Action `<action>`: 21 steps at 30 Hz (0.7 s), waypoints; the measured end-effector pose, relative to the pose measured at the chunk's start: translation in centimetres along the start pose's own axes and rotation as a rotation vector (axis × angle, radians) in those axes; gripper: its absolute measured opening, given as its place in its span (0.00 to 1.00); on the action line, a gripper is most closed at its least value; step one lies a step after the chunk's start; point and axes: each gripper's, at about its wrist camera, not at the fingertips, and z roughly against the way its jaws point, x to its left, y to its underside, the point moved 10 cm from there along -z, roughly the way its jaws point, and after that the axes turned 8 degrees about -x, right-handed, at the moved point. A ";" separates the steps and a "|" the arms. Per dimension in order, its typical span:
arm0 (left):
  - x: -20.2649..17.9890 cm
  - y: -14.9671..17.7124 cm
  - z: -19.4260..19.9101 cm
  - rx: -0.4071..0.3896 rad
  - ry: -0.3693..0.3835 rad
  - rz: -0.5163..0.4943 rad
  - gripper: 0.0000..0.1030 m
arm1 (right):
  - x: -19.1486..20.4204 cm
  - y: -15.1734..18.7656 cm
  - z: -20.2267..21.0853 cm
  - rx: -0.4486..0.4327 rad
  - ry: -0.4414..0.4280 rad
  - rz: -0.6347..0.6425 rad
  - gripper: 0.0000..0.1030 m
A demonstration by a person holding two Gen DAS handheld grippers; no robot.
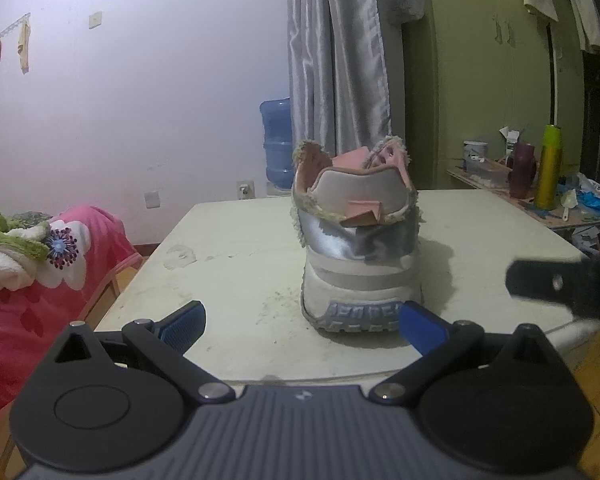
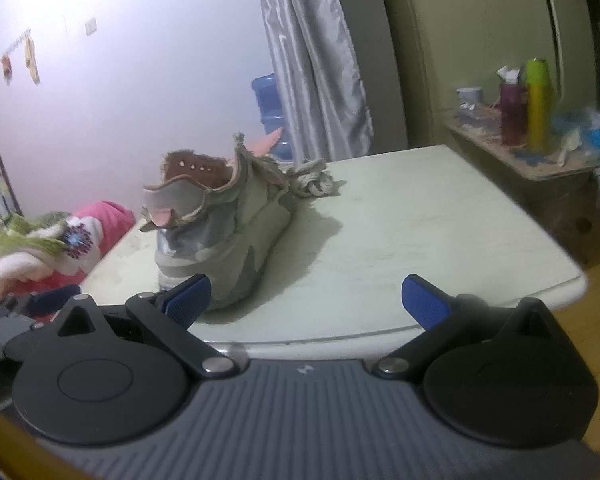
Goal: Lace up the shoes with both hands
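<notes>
Your shoe point(image 1: 356, 240) stands upright on the bench point(image 1: 236, 280), heel toward you, likely so the tongue and eyelets face away for both tools to reach over. Its laces point(image 2: 312, 180) lie bunched on the bench just beside the toe. Your left tool point(image 1: 302, 320) is spread wide and grips nothing; your right tool point(image 2: 306, 298) is equally released, short of the shoe.

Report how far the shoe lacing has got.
Done: nothing visible; the shoe stands unlaced, its lace bunched on the table by the toe. In hand: nothing; left tongs and right tongs are open and empty. Left: all the lacing.
</notes>
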 end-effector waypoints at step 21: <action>3.3 -10.4 -6.4 -0.090 0.143 -0.055 0.97 | 2.2 -7.2 -13.2 0.086 -0.150 -0.087 0.98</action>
